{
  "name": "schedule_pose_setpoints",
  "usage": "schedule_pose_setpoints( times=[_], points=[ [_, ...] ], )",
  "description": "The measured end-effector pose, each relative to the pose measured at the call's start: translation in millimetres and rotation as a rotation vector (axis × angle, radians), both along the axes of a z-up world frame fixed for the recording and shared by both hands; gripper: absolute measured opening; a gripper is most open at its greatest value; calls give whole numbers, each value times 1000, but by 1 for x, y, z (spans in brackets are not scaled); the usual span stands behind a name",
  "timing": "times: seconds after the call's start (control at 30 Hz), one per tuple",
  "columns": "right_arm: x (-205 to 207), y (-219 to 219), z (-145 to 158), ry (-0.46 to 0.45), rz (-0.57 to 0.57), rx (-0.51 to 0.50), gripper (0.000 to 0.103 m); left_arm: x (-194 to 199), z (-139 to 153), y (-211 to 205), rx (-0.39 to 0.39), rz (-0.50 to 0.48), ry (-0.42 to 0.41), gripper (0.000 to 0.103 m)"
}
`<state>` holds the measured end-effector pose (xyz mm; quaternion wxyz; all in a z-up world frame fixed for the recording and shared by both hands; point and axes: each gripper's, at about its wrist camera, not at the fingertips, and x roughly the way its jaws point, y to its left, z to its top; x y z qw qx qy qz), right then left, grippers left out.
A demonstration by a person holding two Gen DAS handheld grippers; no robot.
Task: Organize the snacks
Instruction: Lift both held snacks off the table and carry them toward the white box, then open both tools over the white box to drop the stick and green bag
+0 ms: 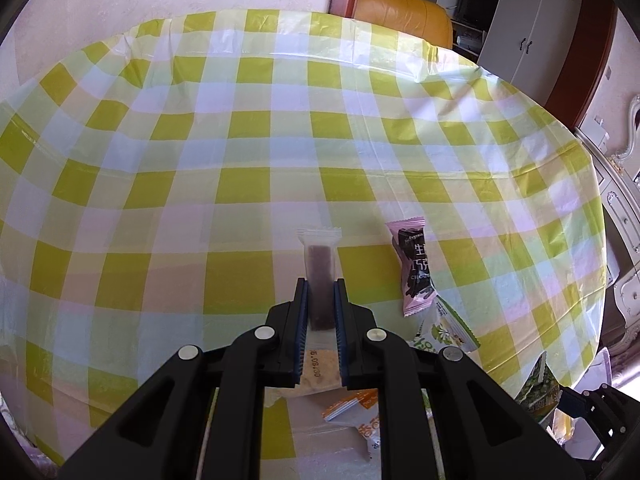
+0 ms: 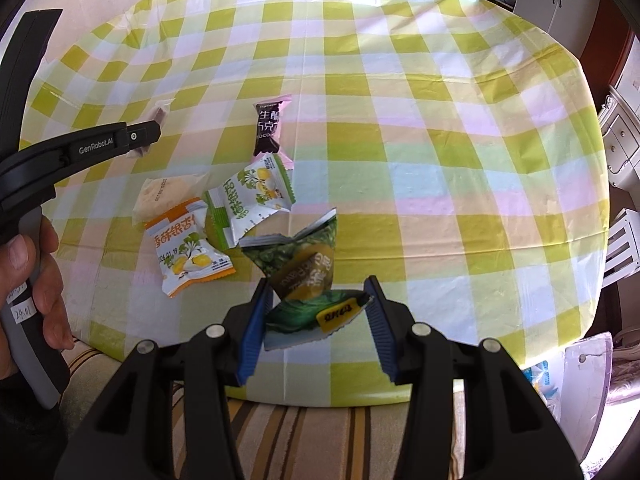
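Observation:
My left gripper (image 1: 321,284) is shut on a clear packet with a brown bar (image 1: 320,276), held above the table; the packet also shows in the right wrist view (image 2: 160,114), past the left gripper (image 2: 150,134). My right gripper (image 2: 318,284) is open, its jaws on either side of a dark green snack packet (image 2: 308,268) near the table's front edge. A pink and black chocolate packet (image 2: 269,128) lies farther back. A green and white packet (image 2: 252,196), an orange and white packet (image 2: 188,252) and a clear packet with a pale biscuit (image 2: 164,196) lie in a loose group to the left.
The round table has a yellow-green checked plastic cloth (image 2: 440,140). A striped cushion (image 2: 320,432) lies under the front edge. A yellow-orange sofa (image 1: 404,12) and white cupboards (image 1: 532,28) stand beyond the far edge. A white chair (image 2: 624,240) stands at the right.

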<state>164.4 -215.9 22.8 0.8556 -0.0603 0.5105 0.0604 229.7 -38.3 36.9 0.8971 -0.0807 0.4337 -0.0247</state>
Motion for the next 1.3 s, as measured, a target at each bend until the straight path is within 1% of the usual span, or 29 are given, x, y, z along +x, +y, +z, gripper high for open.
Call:
schedule_pose_setpoints(
  times=[0.27,0.63,1.3],
  points=[
    [-4,-24,9,-20,-45,5,47,-11,13,-34,3,-82,-23,12],
    [-12,-59,18,-48,-111,13,47,-21,16,-66,17,-156,-14,12],
    [-31,-147,16,-77,-263,77,47,-47,22,-153,115,-326,-8,12]
  ],
)
